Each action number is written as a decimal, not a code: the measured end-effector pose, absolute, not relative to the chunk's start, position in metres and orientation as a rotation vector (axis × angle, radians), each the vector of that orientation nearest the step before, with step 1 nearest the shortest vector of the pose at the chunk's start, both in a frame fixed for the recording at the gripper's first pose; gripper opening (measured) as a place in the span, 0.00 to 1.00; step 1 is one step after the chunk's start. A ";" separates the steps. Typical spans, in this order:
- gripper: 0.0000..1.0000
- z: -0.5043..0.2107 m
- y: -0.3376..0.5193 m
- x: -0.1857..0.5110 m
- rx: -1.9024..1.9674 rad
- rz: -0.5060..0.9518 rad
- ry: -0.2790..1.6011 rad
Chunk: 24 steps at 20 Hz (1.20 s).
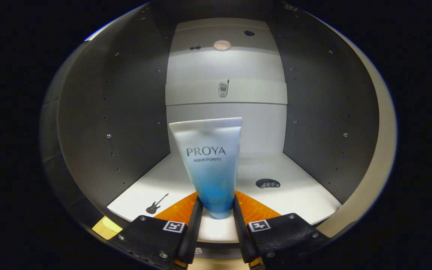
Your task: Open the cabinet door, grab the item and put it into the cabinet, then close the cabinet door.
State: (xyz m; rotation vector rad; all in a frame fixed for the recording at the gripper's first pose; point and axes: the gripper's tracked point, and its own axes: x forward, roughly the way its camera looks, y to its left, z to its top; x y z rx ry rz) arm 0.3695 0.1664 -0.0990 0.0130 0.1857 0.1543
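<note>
Open cabinet (118, 112) across most of the frame, dark side walls, pale back and a white shelf (298, 195) in the lower half. At centre, a blue-and-white tube (211, 165), upright with cap down, over the front of the shelf. At bottom centre, gripper (216, 210) closed narrowly, both fingers (195, 225) pressing the tube's lower end. Small guitar sticker (156, 204) at lower left of shelf.

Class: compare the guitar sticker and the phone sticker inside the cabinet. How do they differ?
The black guitar sticker lies flat on the white cabinet floor, near the tool holding the white-and-blue tube. The grey phone sticker sits upright on the shelf edge, farther back. The guitar is solid dark, the phone paler. Both are small flat pictures.
</note>
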 end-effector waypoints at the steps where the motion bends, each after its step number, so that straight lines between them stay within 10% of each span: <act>1: 0.55 -0.098 0.167 0.369 0.015 0.156 0.177; 7: 0.89 -0.081 0.170 0.349 -0.028 0.152 0.118; 24: 0.92 -0.069 0.166 0.167 0.050 0.126 0.103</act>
